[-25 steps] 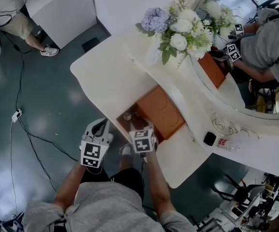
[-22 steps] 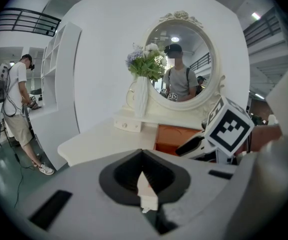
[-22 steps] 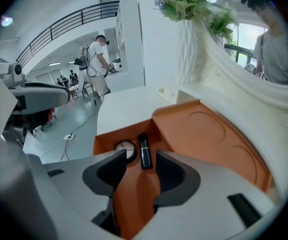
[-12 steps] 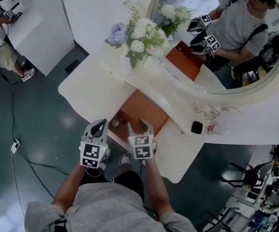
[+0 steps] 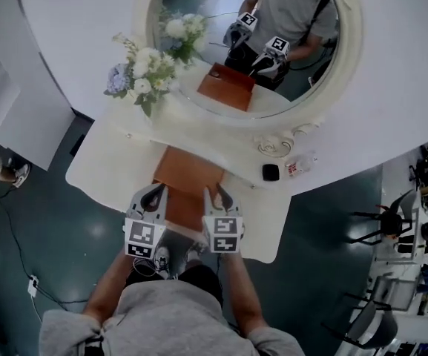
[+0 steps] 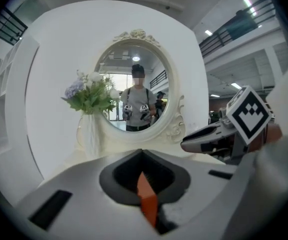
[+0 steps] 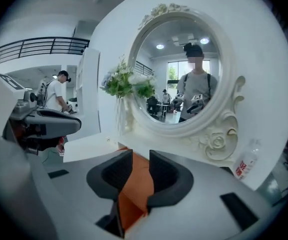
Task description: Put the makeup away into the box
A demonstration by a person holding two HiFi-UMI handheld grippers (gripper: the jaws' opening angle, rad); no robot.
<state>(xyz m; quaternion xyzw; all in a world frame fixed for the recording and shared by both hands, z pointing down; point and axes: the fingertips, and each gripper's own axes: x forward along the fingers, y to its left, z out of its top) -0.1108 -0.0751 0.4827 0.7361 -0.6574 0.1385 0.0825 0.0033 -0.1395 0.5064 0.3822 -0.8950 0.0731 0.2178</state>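
An orange box [image 5: 190,170] lies on the white dressing table [image 5: 110,170] below the oval mirror [image 5: 314,65]. Both grippers hover side by side over the box's near edge, pointing at the mirror. My left gripper [image 5: 153,192] [image 6: 143,173] is shut, with only a sliver of the orange box [image 6: 146,196] showing under its pads. My right gripper [image 5: 214,194] [image 7: 136,165] is open by a narrow gap; its jaws have just been closing and nothing is between them, the box [image 7: 134,184] showing beyond. A black compact [image 5: 271,172] and a small bottle [image 5: 301,165] [image 7: 244,165] rest at the table's right.
A vase of white and blue flowers [image 5: 141,74] [image 6: 87,95] [image 7: 125,84] stands at the table's back left. The mirror's carved frame [image 7: 214,143] rises just behind the box. Another person [image 7: 56,91] stands off to the left. Dark floor surrounds the table.
Both grippers have risen and tipped up toward the mirror. The head view has swung up, so the whole mirror now shows. The right jaws stand closer together than before.
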